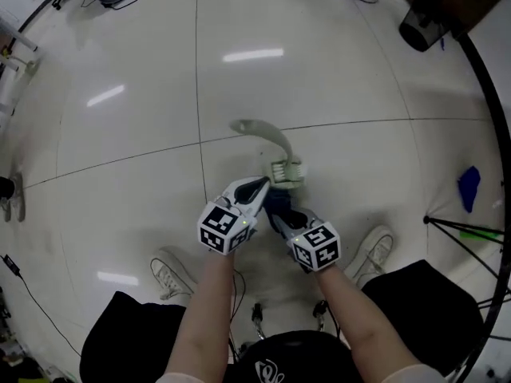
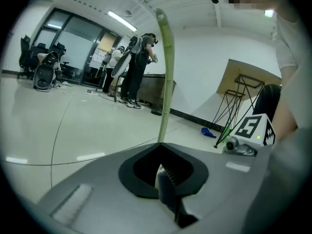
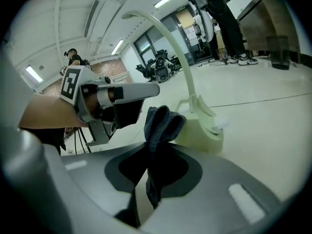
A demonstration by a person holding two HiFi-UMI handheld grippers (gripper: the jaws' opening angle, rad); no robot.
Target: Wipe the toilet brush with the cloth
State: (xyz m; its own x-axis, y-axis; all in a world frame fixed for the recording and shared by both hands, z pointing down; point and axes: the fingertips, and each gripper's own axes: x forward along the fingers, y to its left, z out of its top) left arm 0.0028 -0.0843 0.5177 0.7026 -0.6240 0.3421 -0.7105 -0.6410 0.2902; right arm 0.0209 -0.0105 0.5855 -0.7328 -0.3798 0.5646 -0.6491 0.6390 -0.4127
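The pale tiled floor [image 1: 319,78] fills most of the head view; thin joint lines cross it and ceiling lights glare off it. The person sits at the bottom edge, dark trouser knees to either side, a white shoe [image 1: 172,276] under the left forearm and another under the right; both bare forearms reach forward and meet over the floor. A dark stand [image 1: 467,230] rises at the right edge, and a small blue object [image 1: 469,188] lies on the floor near it. In the left gripper view, people [image 2: 137,67] stand far off by a dark counter.

The left gripper [image 1: 262,185] points forward and slightly right; its jaws are clamped on the brush [image 1: 286,171] at the head end, with dark bristles showing in the notch between them and the thin handle rising straight up from there. The right gripper [image 1: 277,211] sits just beside it, angled in toward the left one; it is clenched on the cloth [image 3: 161,123], which bunches up out of the jaws.

The brush is pale green; its blocky head hangs just past the two grippers' tips, above the floor, and the curved handle arches up and away from the person. The cloth is dark blue; its bunched top lies against the near side of the brush head, between that head and the left gripper's tip.
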